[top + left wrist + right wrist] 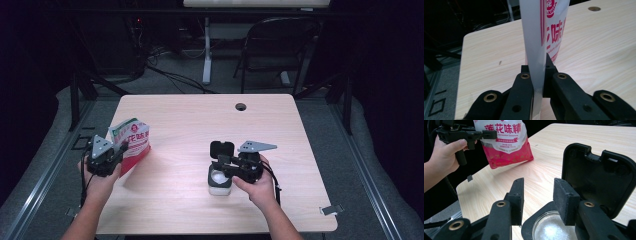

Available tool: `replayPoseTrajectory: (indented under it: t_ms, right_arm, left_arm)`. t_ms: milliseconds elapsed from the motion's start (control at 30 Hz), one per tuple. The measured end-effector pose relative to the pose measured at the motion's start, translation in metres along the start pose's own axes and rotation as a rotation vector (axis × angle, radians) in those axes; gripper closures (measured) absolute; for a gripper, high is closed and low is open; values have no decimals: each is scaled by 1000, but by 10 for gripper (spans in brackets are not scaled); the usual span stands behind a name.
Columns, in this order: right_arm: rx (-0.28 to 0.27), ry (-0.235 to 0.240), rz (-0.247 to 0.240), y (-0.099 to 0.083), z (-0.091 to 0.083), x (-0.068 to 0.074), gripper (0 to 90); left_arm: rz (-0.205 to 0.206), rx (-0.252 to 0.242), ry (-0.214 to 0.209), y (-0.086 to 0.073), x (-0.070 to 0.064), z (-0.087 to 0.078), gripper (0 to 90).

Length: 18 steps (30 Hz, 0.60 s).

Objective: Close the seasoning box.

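Lighting falls from overhead onto the counter; surroundings beyond its edges are near black. Soft shadows lie beside the red-and-white bag. In the left gripper view the bag's white edge glares, overexposed. Near tongs appear slightly soft. High view is grainy.

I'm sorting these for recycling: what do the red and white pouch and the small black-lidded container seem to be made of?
The red and white printed pouch looks like thin glossy plastic film: it creases and bends between the left gripper jaws. The small white container with a black hinged lid looks like rigid matte plastic with moulded edges; its round inner rim could be glass or clear plastic.
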State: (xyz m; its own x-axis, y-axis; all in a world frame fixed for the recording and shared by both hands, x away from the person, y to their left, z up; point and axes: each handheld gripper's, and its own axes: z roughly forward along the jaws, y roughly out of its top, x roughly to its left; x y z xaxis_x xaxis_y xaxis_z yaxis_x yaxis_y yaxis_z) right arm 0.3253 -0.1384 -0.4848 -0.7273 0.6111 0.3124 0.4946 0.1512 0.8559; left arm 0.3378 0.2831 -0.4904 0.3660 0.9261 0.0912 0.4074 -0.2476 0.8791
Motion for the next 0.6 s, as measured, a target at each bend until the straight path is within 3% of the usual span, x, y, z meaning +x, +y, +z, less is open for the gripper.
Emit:
replayPoseTrajectory:
  t_ms: [300, 467, 600]
  right_arm:
    - [5, -4, 0, 0, -2, 0, 605]
    - [-3, -2, 9, -1, -3, 0, 603]
    - [-6, -2, 16, -1, -2, 0, 602]
  left_arm:
    - [-14, -2, 48, -3, 10, -4, 898]
    - [10, 14, 104, -4, 13, -4, 898]
    - [35, 29, 114, -5, 10, -1, 898]
